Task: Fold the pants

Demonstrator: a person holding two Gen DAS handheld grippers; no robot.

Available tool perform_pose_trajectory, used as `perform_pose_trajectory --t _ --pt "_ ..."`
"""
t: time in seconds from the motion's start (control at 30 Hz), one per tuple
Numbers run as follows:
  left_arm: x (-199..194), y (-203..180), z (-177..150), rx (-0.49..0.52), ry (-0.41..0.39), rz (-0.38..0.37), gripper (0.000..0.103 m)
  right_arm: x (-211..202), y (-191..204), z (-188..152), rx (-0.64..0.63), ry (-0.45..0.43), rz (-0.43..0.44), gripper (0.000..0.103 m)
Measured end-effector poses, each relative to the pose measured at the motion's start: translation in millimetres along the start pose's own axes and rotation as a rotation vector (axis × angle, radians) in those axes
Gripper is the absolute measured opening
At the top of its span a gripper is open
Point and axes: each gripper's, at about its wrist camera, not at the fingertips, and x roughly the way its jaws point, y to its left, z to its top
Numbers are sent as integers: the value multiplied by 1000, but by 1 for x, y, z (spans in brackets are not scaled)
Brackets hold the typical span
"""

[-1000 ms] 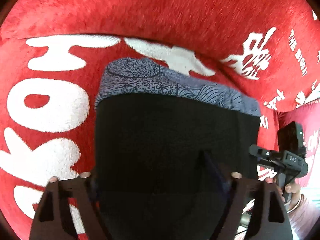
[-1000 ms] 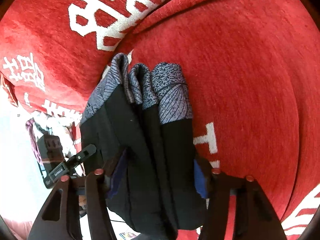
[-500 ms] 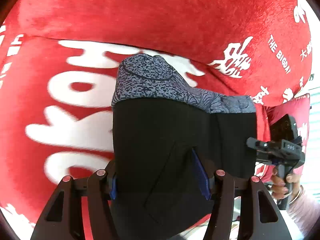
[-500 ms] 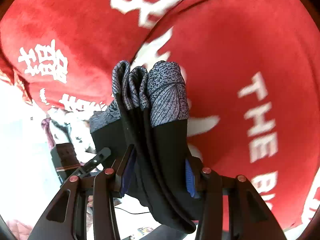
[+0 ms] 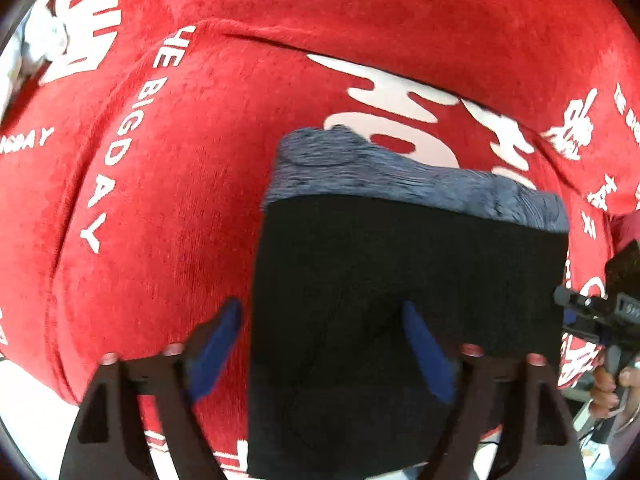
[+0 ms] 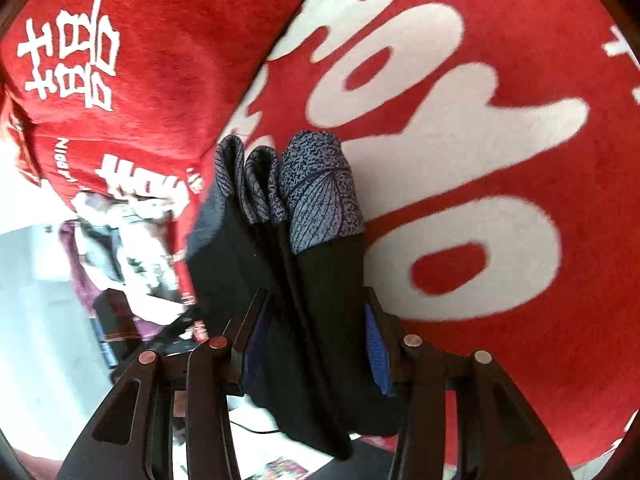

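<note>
The folded pants (image 5: 404, 280) are black with a grey-blue patterned band at the far end, held above a red cover. In the left wrist view, my left gripper (image 5: 320, 320) has its jaws spread; the left blue pad (image 5: 216, 344) stands clear of the cloth, the right pad (image 5: 424, 352) lies against it. In the right wrist view, my right gripper (image 6: 314, 320) is shut on the stacked folds of the pants (image 6: 304, 240), blue pads pressing both sides. The right gripper's body (image 5: 604, 312) shows at the pants' right edge.
A red plush sofa cover (image 5: 200, 160) with white letters fills both views, its back cushion (image 5: 360, 12) behind. At the left of the right wrist view lie a light floor (image 6: 36, 320) and a clutter of clothes (image 6: 116, 240).
My left gripper has opened and its left pad has come off the pants. Both views have shifted over the cover; the pants stay gripped by the right gripper.
</note>
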Motion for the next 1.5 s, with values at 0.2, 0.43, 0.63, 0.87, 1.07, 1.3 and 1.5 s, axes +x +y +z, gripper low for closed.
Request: perform_pose_trajectory --t 0.2,0.43,0.63,0.87,1.07,1.3,1.5 --pt "12 12 -1 -35 -9 -21 103 3 8 4 -110 -9 -171 62" --pt "-9 -4 -11 9 12 82 103 -13 28 -12 -177 -19 -344 64" --pt "-42 -28 -34 67 9 108 103 -36 39 -35 -186 -28 -431 65" --pt "-74 -53 -54 97 21 135 103 -61 67 -64 -205 -87 -491 78" --pt "-94 -65 -66 111 34 171 103 -69 100 -84 -251 -110 -531 85" --pt "-121 -74 -69 124 4 236 103 -70 140 -98 -283 -49 -561 85" --pt "-137 -77 -69 124 -12 250 103 -75 172 -103 -314 -51 -603 85"
